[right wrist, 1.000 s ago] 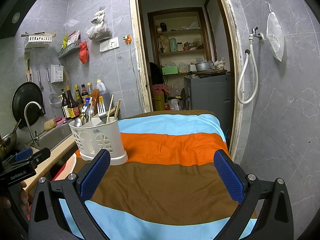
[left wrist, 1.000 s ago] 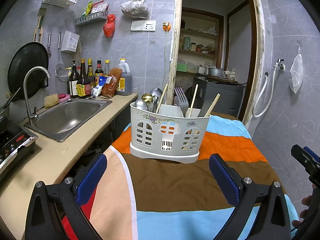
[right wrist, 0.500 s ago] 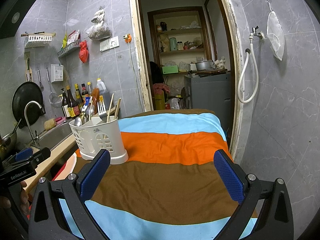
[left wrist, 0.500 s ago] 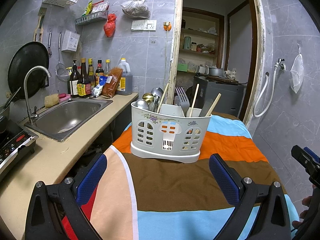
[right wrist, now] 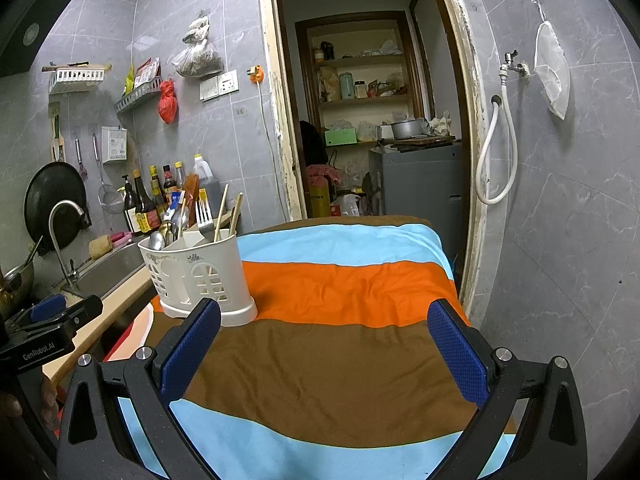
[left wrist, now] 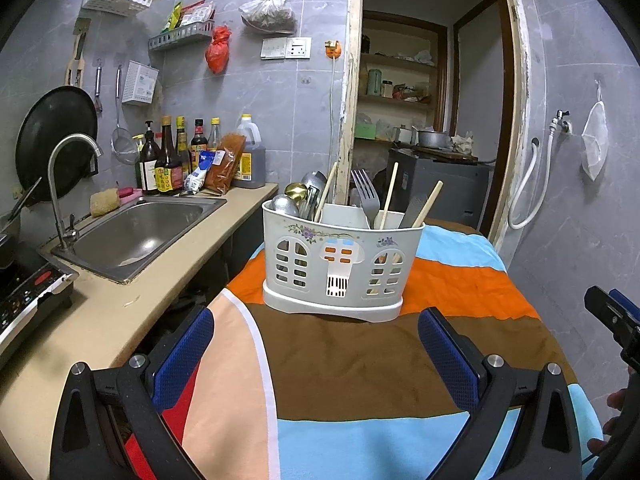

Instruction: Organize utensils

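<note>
A white plastic utensil holder (left wrist: 340, 272) stands on the striped cloth (left wrist: 352, 364) of the table. It holds spoons (left wrist: 296, 196) on the left, a fork (left wrist: 366, 196) in the middle and wooden chopsticks (left wrist: 428, 204) on the right. My left gripper (left wrist: 316, 344) is open and empty, a short way in front of the holder. My right gripper (right wrist: 324, 344) is open and empty over the cloth, with the holder (right wrist: 200, 276) ahead to its left.
A counter (left wrist: 120, 312) with a steel sink (left wrist: 136, 232) and tap runs along the left. Sauce bottles (left wrist: 172, 160) stand at the wall. A cooktop (left wrist: 28, 300) sits at the near left. A doorway (left wrist: 424, 120) opens behind the table. The table's right edge is near a tiled wall (right wrist: 560, 240).
The left wrist view has shifted very slightly; the holder sits a touch lower in the frame. Both grippers stay open and empty.
</note>
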Available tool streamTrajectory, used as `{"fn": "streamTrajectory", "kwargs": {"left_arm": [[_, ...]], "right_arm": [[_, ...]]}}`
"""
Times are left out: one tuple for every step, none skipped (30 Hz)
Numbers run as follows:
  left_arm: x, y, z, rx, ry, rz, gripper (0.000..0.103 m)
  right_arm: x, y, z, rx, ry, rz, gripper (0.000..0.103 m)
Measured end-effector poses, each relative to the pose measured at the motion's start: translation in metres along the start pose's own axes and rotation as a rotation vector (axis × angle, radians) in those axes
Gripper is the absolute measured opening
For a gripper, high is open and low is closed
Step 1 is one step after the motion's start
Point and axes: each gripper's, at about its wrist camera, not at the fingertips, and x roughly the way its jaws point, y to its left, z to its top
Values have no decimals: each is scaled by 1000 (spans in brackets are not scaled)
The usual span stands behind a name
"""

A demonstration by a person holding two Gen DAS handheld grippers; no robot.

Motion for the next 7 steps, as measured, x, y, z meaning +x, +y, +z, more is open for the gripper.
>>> {"fn": "streamTrajectory", "kwargs": {"left_arm": [[-1,-1,0,2,0,2,103],[-1,-2,-1,4,2,4,103],[-1,-2,0,4,4,2,103],[0,-2,0,2,7,0,103],[0,-1,0,3,9,0,103],[0,-2,-1,3,13,-2,103],[1,-2,-1,5,18,-1,103]], "right_arm": [[0,0,0,0,0,0,102],[0,0,0,0,1,0,102],[0,-1,0,-1,2,0,102],[0,0,-1,1,3,0,102],[0,1,-4,2,6,0,102],[0,1,-6,4,9,0,102],[0,1,-9,5,12,0,102]]}}
